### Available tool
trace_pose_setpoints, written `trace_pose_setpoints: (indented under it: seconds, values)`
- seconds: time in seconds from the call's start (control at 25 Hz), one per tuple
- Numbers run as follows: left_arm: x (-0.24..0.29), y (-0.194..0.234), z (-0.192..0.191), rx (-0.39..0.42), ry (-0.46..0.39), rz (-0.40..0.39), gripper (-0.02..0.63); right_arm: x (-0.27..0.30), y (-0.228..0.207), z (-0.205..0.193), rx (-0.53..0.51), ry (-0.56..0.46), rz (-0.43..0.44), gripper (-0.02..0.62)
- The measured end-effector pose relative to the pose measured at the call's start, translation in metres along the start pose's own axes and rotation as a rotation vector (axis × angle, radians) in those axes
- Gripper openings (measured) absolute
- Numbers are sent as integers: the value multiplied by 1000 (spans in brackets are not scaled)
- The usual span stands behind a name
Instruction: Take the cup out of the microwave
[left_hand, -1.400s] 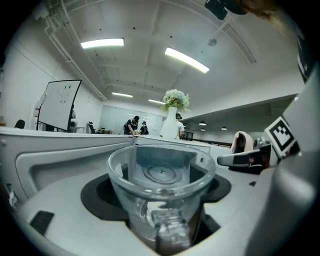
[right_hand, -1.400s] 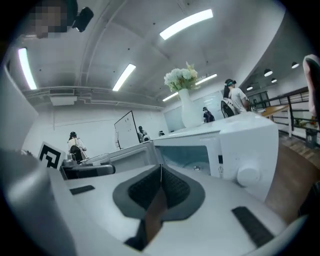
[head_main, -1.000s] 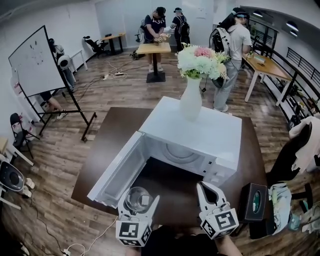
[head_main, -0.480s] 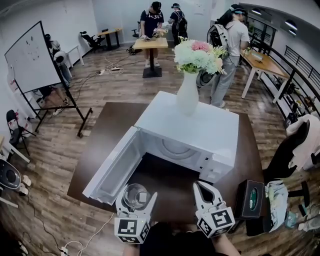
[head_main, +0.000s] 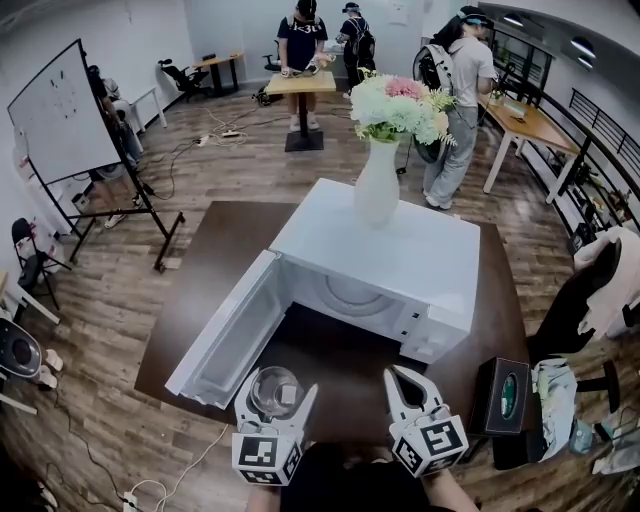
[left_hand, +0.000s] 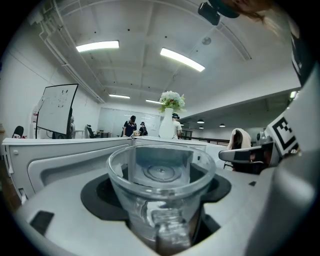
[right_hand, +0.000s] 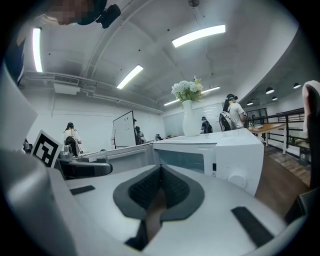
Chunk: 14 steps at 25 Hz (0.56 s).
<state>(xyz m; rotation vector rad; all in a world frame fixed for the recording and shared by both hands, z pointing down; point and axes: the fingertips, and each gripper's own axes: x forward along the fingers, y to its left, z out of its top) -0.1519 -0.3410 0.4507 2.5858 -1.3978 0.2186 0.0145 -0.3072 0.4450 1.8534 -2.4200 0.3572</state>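
Observation:
A clear glass cup (head_main: 275, 392) is clamped between the jaws of my left gripper (head_main: 277, 397), held in front of the open white microwave (head_main: 400, 265), over the table's near edge. In the left gripper view the cup (left_hand: 161, 192) fills the space between the jaws, upright. My right gripper (head_main: 405, 385) hangs to the right of the cup, in front of the microwave's control panel, its jaws pressed together with nothing in them (right_hand: 159, 192). The microwave door (head_main: 228, 335) is swung open to the left. The cavity looks empty.
A white vase of flowers (head_main: 380, 185) stands on top of the microwave. A dark box (head_main: 503, 400) sits at the brown table's (head_main: 220, 265) right front corner. A whiteboard on a stand (head_main: 60, 115) is to the left. People stand at far tables.
Both grippers have stayed almost still, the left one holding the cup. The head view has shifted slightly, so the scene sits a little differently in frame.

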Motion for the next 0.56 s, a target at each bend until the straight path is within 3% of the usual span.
trace_pose_setpoints:
  seconds: [0.56]
  values:
    - [12,-5,-6,1,16,-57,402,6,3,-7,20,33,-5,-6]
